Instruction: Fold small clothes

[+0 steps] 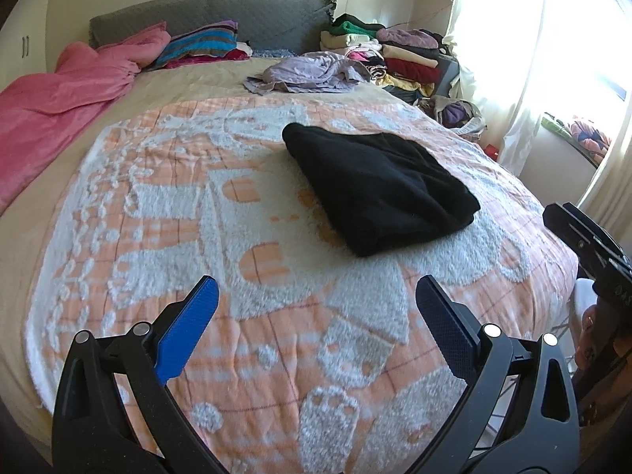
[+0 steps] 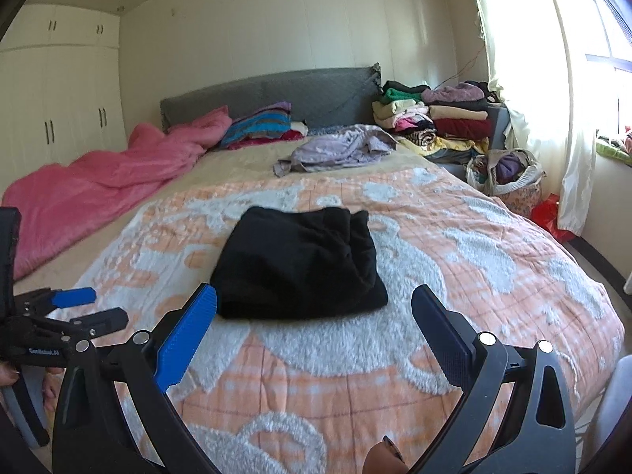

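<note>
A black garment (image 1: 377, 187) (image 2: 302, 262) lies folded in a compact bundle on the orange and white blanket (image 1: 197, 237) (image 2: 454, 260) of the bed. My left gripper (image 1: 316, 296) hangs open above the blanket, short of the garment and a little to its left, with nothing between its blue pads. My right gripper (image 2: 314, 304) is open too, with the near edge of the black garment just beyond its tips. The left gripper (image 2: 85, 308) also shows at the left edge of the right wrist view, and the right gripper's body (image 1: 592, 245) at the right edge of the left wrist view.
A crumpled lilac garment (image 1: 312, 71) (image 2: 339, 148) lies further up the bed. A pink duvet (image 1: 59, 102) (image 2: 102, 181) covers the left side. Stacks of folded clothes (image 1: 399, 55) (image 2: 442, 118) stand at the back right, with a bag of clothes (image 2: 505, 173) on the floor by the curtain.
</note>
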A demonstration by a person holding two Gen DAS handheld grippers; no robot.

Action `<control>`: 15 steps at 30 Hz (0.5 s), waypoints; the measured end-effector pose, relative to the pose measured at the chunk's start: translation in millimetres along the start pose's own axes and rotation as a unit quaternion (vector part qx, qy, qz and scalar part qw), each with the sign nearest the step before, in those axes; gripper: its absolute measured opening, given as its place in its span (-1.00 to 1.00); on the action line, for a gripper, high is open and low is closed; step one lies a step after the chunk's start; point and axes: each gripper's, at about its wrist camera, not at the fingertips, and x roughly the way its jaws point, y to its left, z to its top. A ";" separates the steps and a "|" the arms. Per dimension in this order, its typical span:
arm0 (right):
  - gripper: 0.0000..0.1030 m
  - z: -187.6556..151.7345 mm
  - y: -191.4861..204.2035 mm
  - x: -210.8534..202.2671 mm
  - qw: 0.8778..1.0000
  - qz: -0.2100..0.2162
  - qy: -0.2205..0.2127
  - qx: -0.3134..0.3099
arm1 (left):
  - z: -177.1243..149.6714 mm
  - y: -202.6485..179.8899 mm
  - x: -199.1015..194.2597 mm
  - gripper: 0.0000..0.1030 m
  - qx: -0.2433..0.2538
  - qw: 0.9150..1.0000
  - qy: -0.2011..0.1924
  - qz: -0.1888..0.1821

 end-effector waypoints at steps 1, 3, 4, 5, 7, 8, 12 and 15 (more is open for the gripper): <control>0.91 -3.8 2.1 0.5 1.000 -0.002 0.005 -0.004 | -4.4 1.2 0.0 0.82 -0.002 1.000 0.000 -0.001; 0.91 -10.5 5.2 1.0 1.000 -0.008 0.012 -0.009 | -12.3 3.3 0.8 0.82 -0.004 1.000 0.001 -0.003; 0.91 -14.7 6.7 1.2 1.000 -0.015 0.015 -0.013 | -16.3 4.4 2.4 0.82 -0.008 1.000 0.004 -0.003; 0.91 -18.5 7.1 1.0 1.000 -0.019 0.016 -0.013 | -18.9 5.1 3.9 0.82 -0.010 1.000 0.007 -0.006; 0.91 -25.3 6.5 0.7 0.999 -0.024 0.022 -0.006 | -24.1 4.8 6.7 0.82 -0.011 1.000 0.010 -0.007; 0.91 -29.9 5.5 0.8 0.999 -0.024 0.026 0.002 | -26.0 4.4 7.7 0.82 -0.009 1.000 0.012 -0.008; 0.91 -45.9 5.2 4.5 0.998 -0.028 0.046 0.009 | -31.8 2.1 11.9 0.82 -0.006 1.000 0.017 -0.008; 0.91 -54.5 7.5 7.4 0.998 -0.032 0.055 0.001 | -33.4 0.3 13.5 0.82 -0.002 1.000 0.019 -0.008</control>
